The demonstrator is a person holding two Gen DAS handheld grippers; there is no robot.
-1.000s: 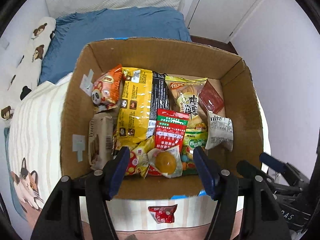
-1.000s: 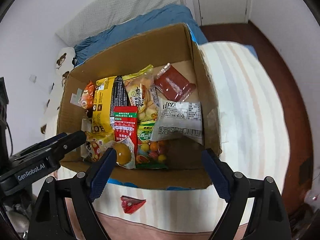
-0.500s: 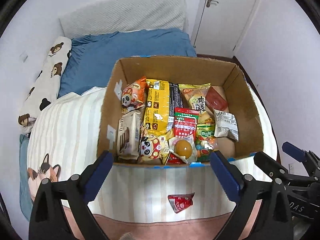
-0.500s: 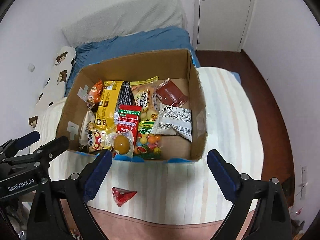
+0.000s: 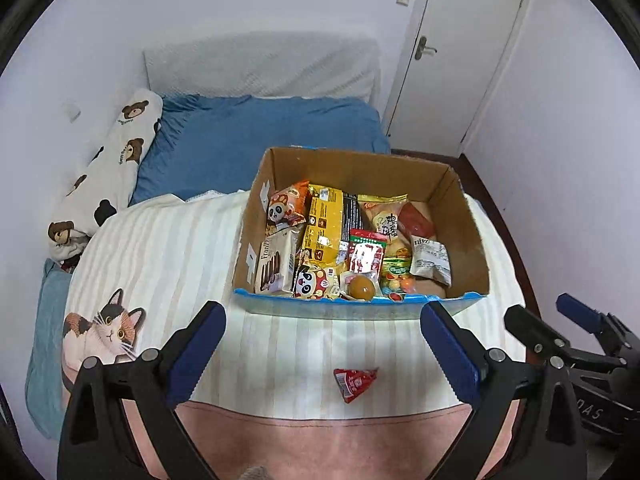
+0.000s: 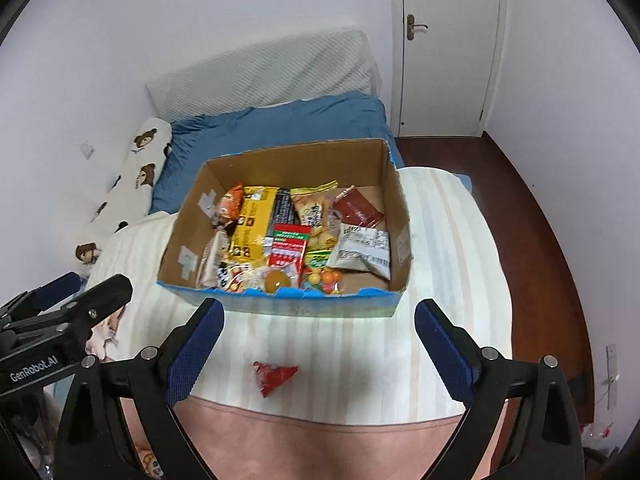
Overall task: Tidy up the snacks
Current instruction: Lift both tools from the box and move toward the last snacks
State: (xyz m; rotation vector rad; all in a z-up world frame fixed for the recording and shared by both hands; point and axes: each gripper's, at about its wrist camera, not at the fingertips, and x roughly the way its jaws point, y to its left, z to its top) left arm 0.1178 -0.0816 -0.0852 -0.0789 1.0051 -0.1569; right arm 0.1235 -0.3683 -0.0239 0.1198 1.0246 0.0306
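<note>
L gripper point(image 5: 320, 344): jaws spread wide, nothing between the blue pads, touching nothing; they've just been opening, w/ no item in the gap. Hangs above the striped blanket point(image 5: 160, 248), tilted down toward the box.
R gripper point(image 6: 318, 340): also spread wide & empty, pads clear of everything. It has just been opening too, nothing b/w the jaws.
Cardboard box point(image 5: 472, 248): sits on the blanket at 12 o'clock from both grippers, open top, blue-printed near wall. Packed w/ snacks.
Box contents (left-wrist view): panda bag point(image 5: 286, 208) at 10 o'clock inside the box, yellow bag point(image 5: 322, 224) beside it, cookie pack point(image 5: 274, 264) along the left wall, red-green packet point(image 5: 366, 250) mid-box, white pouch point(image 5: 430, 258) at 3 o'clock, dark-red pack point(image 5: 416, 218) behind it toward 1 o'clock, round orange-yellow sweet in clear wrap point(image 5: 360, 286) against the near wall at 6 o'clock.
Loose red packet point(image 5: 354, 382): the one snack outside the box, lying flat on the blanket at 6 o'clock from the box, well apart from it; sits b/w the L pads' lines in the picture but lower down (not touched). In the right-wrist view same packet point(image 6: 274, 376) lies nearer that gripper's left pad.
Surroundings: blue pillow point(image 5: 260, 140) at 12 o'clock behind the box, bear-print bolster point(image 5: 108, 172) at 10 o'clock, white door point(image 5: 468, 52) at 1 o'clock.
</note>
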